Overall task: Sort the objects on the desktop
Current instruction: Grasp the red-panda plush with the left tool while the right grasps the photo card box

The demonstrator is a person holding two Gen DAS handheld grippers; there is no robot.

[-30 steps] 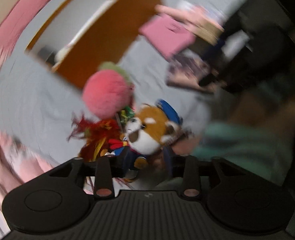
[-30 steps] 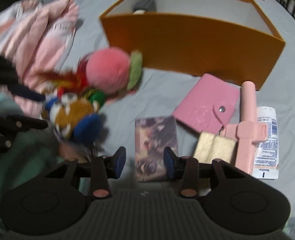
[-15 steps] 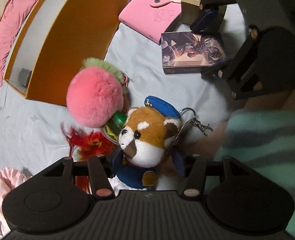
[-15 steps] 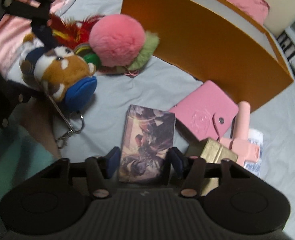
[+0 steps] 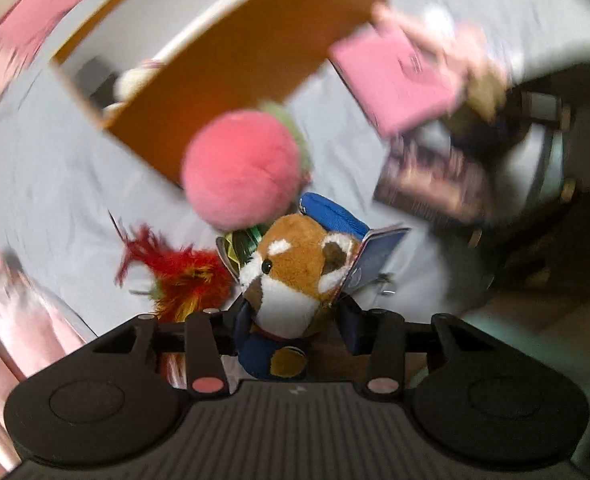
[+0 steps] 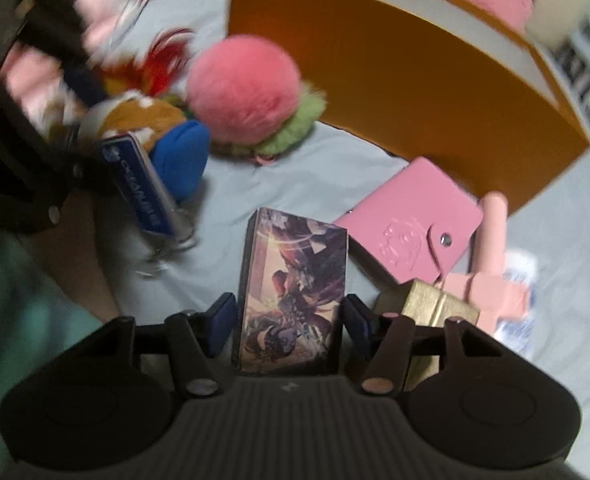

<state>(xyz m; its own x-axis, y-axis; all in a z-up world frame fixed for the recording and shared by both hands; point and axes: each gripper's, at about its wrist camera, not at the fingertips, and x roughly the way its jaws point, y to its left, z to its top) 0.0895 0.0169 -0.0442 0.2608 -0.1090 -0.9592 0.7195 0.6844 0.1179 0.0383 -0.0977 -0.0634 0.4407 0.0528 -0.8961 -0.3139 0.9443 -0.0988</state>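
Left hand-held gripper [image 5: 293, 320] just closed in tighter, clamped on the red panda plush [image 5: 291, 280]. Right hand-held gripper [image 6: 289, 318] spread wide, straddling the card box [image 6: 293, 288], pads not touching.

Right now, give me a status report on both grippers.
Left gripper closing around the red panda plush. Right gripper open, straddling the illustrated card box. Gold box crowds its right finger.
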